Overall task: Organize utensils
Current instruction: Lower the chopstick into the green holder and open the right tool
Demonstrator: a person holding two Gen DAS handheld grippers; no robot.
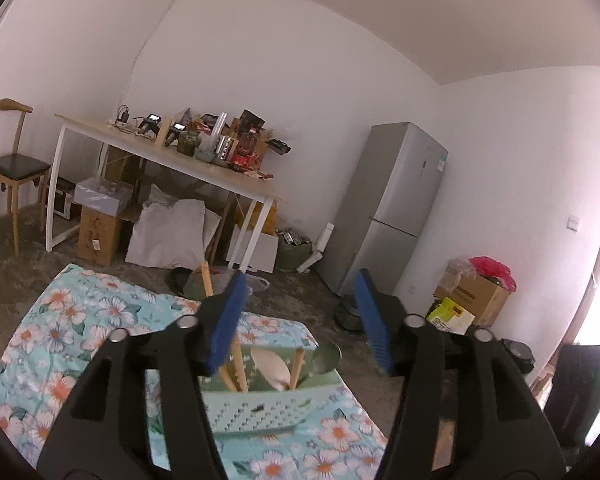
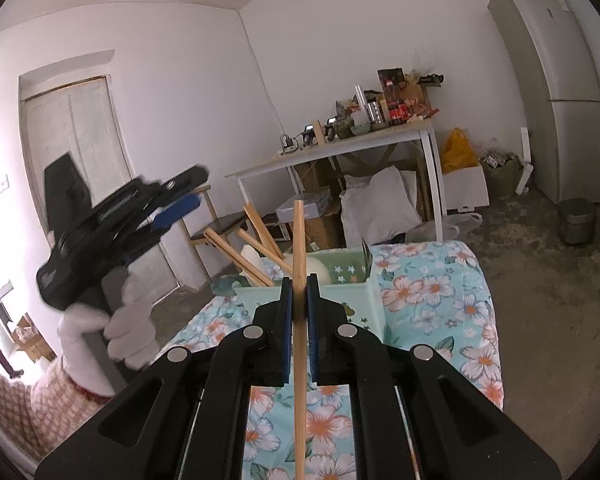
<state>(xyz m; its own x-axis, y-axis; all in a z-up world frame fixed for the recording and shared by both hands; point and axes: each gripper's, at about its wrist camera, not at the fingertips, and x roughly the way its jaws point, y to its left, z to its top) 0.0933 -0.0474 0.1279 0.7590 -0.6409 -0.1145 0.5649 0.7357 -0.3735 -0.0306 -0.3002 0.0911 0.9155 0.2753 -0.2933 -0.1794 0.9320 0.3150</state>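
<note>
A pale green perforated utensil holder [image 1: 260,412] stands on a floral cloth [image 1: 80,320]. It holds several wooden chopsticks [image 1: 240,364], a white spoon [image 1: 270,368] and a metal spoon [image 1: 326,358]. My left gripper [image 1: 302,276] hovers above the holder, open, with nothing between its blue pads. In the right wrist view the left gripper [image 2: 188,192] is raised at the left, carried by a white-gloved hand [image 2: 132,320]. My right gripper [image 2: 299,284] is shut on one wooden chopstick [image 2: 299,380], held upright just in front of the holder [image 2: 340,292].
A white-legged table [image 1: 172,156] crowded with bottles and gadgets stands at the back wall, with boxes and a sack under it. A silver fridge [image 1: 396,208] is at the right, a wooden chair [image 1: 12,164] at the left. A metal bin [image 2: 578,220] sits on the floor.
</note>
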